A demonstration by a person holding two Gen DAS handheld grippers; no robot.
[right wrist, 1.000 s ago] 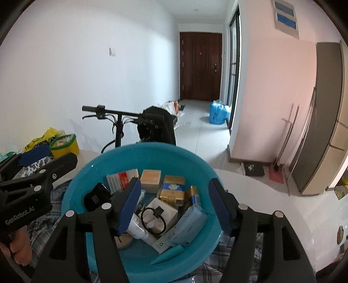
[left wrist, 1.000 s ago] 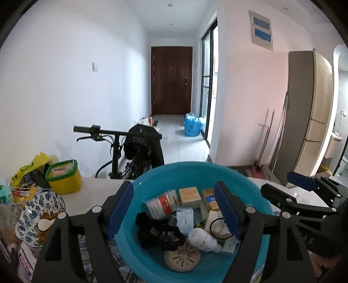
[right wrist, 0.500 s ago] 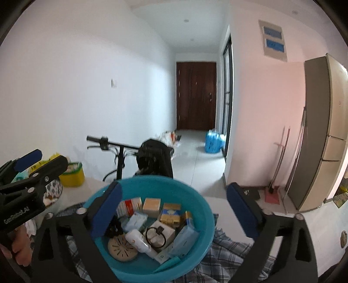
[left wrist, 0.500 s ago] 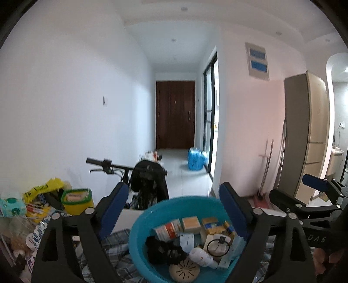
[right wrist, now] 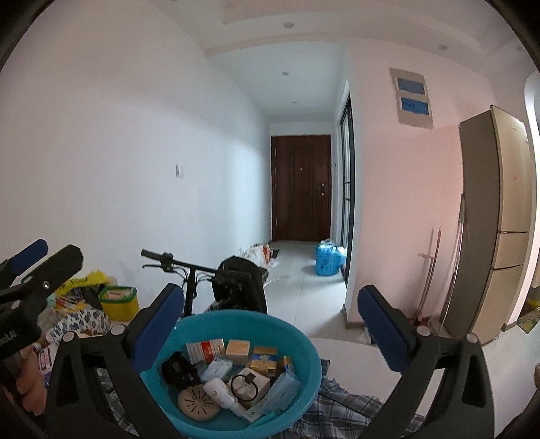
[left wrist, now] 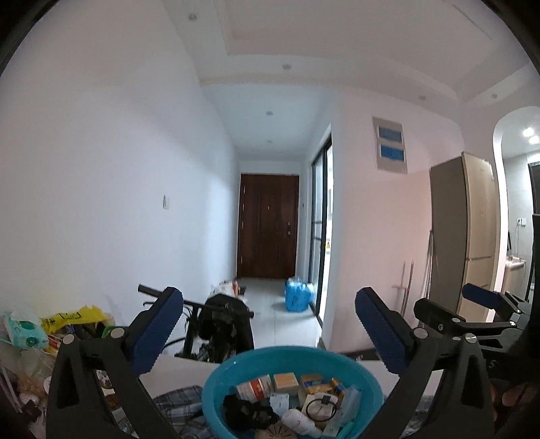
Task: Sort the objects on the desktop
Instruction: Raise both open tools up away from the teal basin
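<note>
White walls (right wrist: 118, 152), recessed ceiling w/ small spotlights (right wrist: 288, 25). Long hallway, pale tiled floor (right wrist: 300, 273), dark wood door (right wrist: 301, 192) at far end. Black-framed glass door (right wrist: 347, 189) on right, daylight coming thru. Tall beige cabinet (right wrist: 496, 229) at right wall, elec. panel (right wrist: 411, 98) above.

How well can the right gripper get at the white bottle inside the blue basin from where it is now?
Probably yes. The right gripper is open and held above the blue basin, with nothing between. The white bottle lies on top of the pile, though a round beige disc and a white box crowd it.
</note>
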